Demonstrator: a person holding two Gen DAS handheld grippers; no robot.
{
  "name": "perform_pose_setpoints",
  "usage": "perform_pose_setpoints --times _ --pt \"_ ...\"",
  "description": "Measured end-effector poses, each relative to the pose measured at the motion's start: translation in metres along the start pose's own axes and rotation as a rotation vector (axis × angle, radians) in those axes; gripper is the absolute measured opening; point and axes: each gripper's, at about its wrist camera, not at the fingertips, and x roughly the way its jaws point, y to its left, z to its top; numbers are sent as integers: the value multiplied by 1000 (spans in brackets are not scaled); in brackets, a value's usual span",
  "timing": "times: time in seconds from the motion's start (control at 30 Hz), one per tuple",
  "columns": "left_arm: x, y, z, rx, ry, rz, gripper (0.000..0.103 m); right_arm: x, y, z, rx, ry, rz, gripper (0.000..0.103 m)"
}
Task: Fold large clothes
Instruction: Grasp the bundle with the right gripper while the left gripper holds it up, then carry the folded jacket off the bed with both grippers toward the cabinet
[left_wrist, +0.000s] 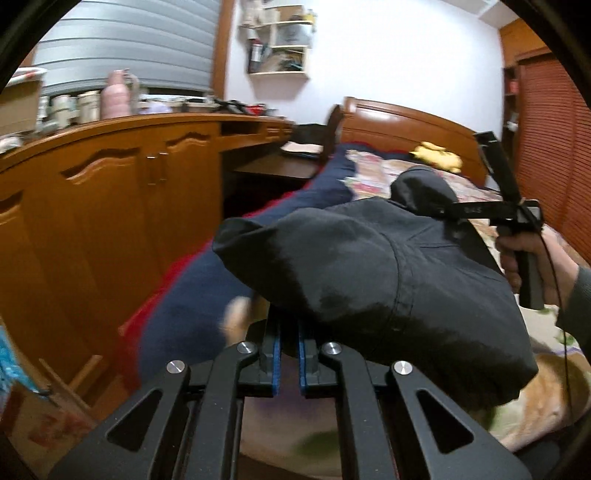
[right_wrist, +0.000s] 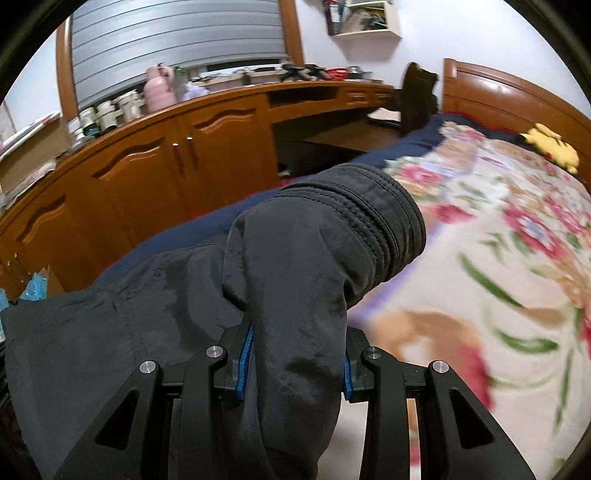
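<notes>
Holding a black jacket (left_wrist: 373, 280) up over the bed (right_wrist: 491, 236), you have it bunched between your two grippers. To your left, a long wooden cabinet (left_wrist: 110, 192) runs close along the bed's edge, with only a narrow gap between them; the wooden headboard (left_wrist: 402, 125) closes off the far end. The flowered blanket (right_wrist: 517, 258) to your right lies open, with only a yellow plush toy (right_wrist: 550, 146) near the headboard.

Your left gripper (left_wrist: 290, 350) has its blue-padded fingers (left_wrist: 275, 354) drawn close together with a slim gap showing near the base; the jacket drapes over their tips, so you cannot tell whether any cloth is actually pinched. Your right gripper (right_wrist: 295, 354) has a thick fold of jacket running between its fingers (right_wrist: 245, 354), and the jaws stand fairly wide around that bulk, pressing it from both sides. A ribbed cuff (right_wrist: 373, 214) sticks up beyond it.

Much of the blanket and the bed's near edge is motion-blurred. The jacket hides most of the bed in the left wrist view, and its lower part is cut off at the bottom of the right wrist view.

Seen from the left wrist camera, your right hand (left_wrist: 524, 258) wraps its handle at the jacket's far side, held above the blanket.
</notes>
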Motion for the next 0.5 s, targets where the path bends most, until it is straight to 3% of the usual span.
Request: perform_pose_setpoints --times 0.27,0.43,0.5 --pt "4 43 8 20 21 173 8 40 47 37 -100 13 23 39" --pt "11 55 -1 -9 80 183 10 58 50 31 -114 84 -32 51" --pt "12 55 -1 -19 91 196 20 66 40 21 -112 119 -54 51"
